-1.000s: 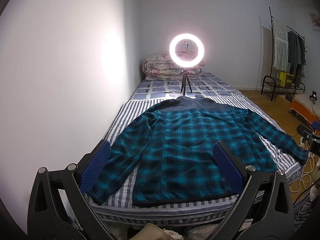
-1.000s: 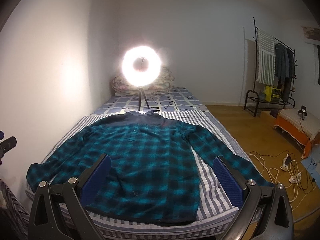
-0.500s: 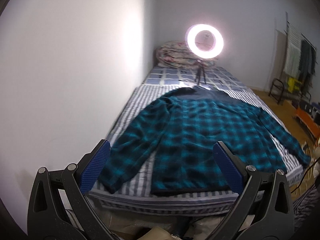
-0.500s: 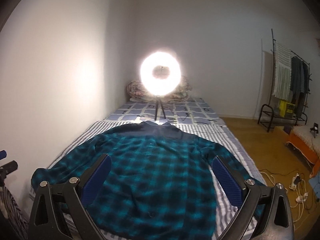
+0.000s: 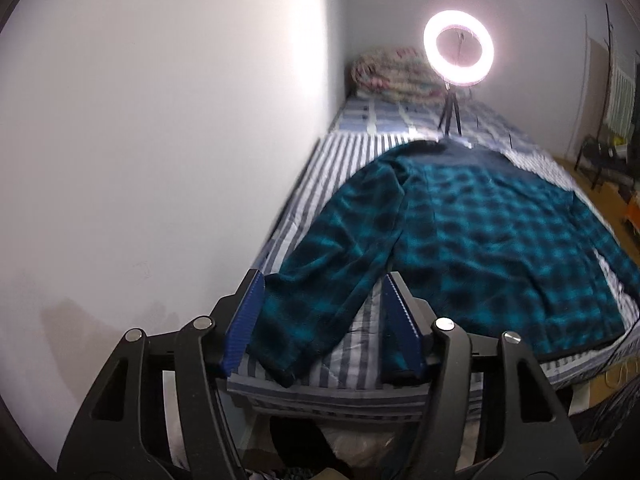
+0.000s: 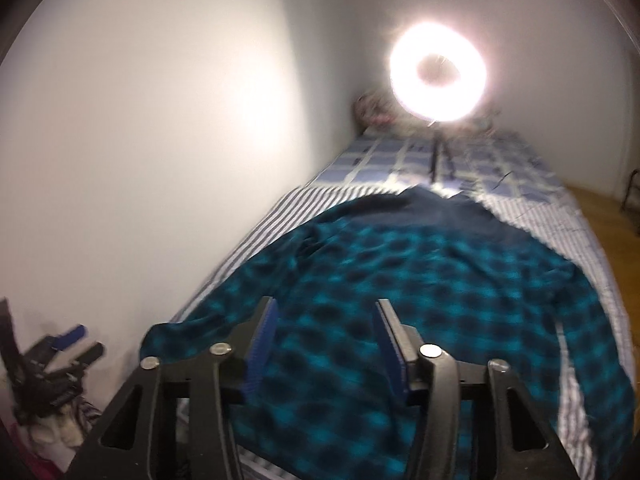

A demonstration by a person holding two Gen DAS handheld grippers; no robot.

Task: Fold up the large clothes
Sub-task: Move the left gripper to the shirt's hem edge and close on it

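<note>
A large teal-and-black plaid shirt (image 5: 480,232) (image 6: 400,280) with a dark navy yoke lies spread flat on the striped bed (image 5: 344,152), sleeves out to both sides. My left gripper (image 5: 322,320) hovers at the bed's near left corner. Its jaws are closing, and the left sleeve's cuff (image 5: 280,360) shows between the blue pads (image 5: 244,320) without being pressed. My right gripper (image 6: 326,344) hangs over the shirt's lower body, jaws closing with only flat fabric beneath them. The left gripper (image 6: 60,352) also shows at the lower left of the right wrist view.
A lit ring light (image 5: 458,50) (image 6: 438,76) on a small tripod stands on the bed behind the collar, with a folded quilt (image 5: 392,72) behind it. A white wall (image 5: 160,160) runs along the bed's left side. A clothes rack (image 5: 616,92) and wooden floor (image 6: 624,240) are on the right.
Both grippers swung left and nearer the bed, and their jaws narrowed from wide open. The left one dropped toward the left sleeve's cuff; the right one came over the shirt's lower body.
</note>
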